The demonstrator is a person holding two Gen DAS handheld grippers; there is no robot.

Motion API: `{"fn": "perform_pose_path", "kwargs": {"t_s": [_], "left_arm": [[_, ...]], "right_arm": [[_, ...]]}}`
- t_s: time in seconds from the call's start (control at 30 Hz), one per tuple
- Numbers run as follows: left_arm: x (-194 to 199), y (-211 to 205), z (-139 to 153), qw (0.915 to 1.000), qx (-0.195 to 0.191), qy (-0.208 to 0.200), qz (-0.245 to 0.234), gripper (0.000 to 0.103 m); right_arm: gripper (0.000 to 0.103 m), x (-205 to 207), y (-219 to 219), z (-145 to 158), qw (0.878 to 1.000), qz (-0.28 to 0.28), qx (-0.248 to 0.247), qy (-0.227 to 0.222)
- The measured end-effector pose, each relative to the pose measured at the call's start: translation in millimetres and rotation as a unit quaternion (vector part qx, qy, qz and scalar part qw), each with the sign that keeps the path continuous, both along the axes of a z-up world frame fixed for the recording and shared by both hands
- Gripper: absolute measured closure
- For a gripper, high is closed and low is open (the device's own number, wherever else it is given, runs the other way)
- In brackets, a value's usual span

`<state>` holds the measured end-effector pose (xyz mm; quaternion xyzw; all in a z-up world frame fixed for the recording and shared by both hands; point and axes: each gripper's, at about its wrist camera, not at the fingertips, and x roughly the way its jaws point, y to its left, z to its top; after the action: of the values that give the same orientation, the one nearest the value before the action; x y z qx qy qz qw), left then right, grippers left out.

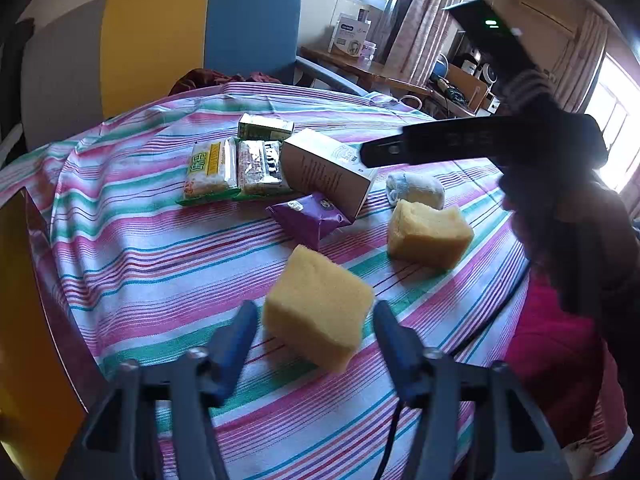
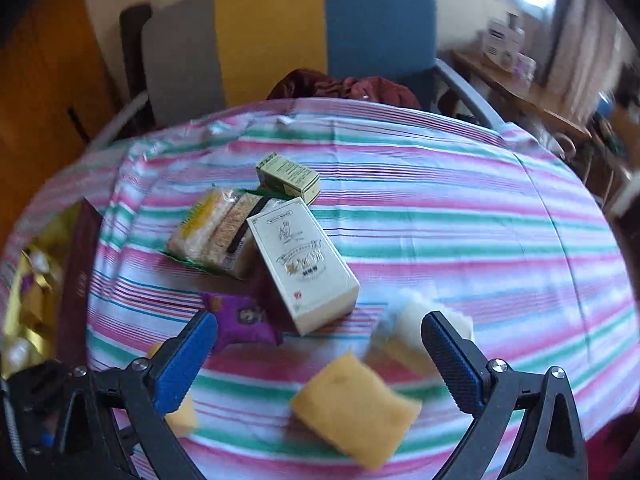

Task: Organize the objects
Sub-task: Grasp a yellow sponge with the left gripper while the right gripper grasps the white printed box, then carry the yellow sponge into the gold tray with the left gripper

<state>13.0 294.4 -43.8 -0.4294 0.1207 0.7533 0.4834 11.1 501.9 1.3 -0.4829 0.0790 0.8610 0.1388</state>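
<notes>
On the striped tablecloth (image 1: 160, 240) lie two yellow sponges: a near sponge (image 1: 318, 314) and a far sponge (image 1: 430, 234). My left gripper (image 1: 314, 320) is open, its blue fingers on either side of the near sponge, not closed on it. My right gripper (image 2: 320, 334) is open and empty above the cloth; a sponge (image 2: 354, 404) lies between and below its fingers, and another sponge (image 2: 182, 414) shows behind the left finger. A beige carton (image 1: 326, 170) (image 2: 306, 270), purple packet (image 1: 308, 218) (image 2: 244, 318), cracker packs (image 1: 234, 170) (image 2: 218, 230), small green box (image 1: 264, 128) (image 2: 290, 178) and white cloth roll (image 1: 416, 188) (image 2: 416, 312) lie mid-table.
A grey, yellow and blue chair (image 1: 160, 40) (image 2: 280, 32) stands behind the table with dark red cloth (image 2: 344, 86) on its seat. The right-hand device (image 1: 480, 144) reaches over the table's right side. A wooden side table (image 1: 360, 68) with boxes stands at the back right.
</notes>
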Motion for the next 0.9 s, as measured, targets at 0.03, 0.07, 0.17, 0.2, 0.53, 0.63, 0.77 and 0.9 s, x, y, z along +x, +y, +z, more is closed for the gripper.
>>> {"fn": "perform_pose_path", "kwargs": {"t_s": [0.03, 0.07, 0.17, 0.2, 0.53, 0.63, 0.77, 0.9], "left_arm": [[1, -1, 0, 1.0, 0.001, 0.001, 0.001, 0.03], [2, -2, 1, 1.0, 0.004, 0.002, -0.001, 0.029], [4, -6, 3, 0.9999, 0.016, -0.001, -0.005, 0.022], [4, -7, 3, 0.9998, 0.018, -0.003, -0.007, 0.021], [-15, -15, -12, 0.9939, 0.018, -0.101, 0.039, 0.031], [-23, -14, -19, 0.9883, 0.01, -0.138, 0.064, 0.041], [-28, -8, -24, 0.9797, 0.001, -0.18, 0.089, 0.041], [-27, 4, -26, 0.9729, 0.001, -0.205, 0.107, 0.039]], "right_arm": [[0.0, -10, 2, -4, 1.0, 0.008, 0.01, -0.012], [0.0, -19, 3, -7, 0.999, 0.015, 0.017, -0.022], [0.0, -43, 4, -17, 0.998, 0.032, 0.027, -0.042], [0.0, -50, 4, -23, 0.998, 0.036, 0.028, -0.05], [0.051, -14, 9, -15, 1.0, -0.02, 0.012, 0.013], [0.051, 3, 16, -8, 0.998, -0.041, -0.008, 0.055], [0.051, 6, 18, -4, 0.996, -0.038, -0.028, 0.076], [0.051, 7, 17, 4, 0.994, -0.03, -0.039, 0.095]]}}
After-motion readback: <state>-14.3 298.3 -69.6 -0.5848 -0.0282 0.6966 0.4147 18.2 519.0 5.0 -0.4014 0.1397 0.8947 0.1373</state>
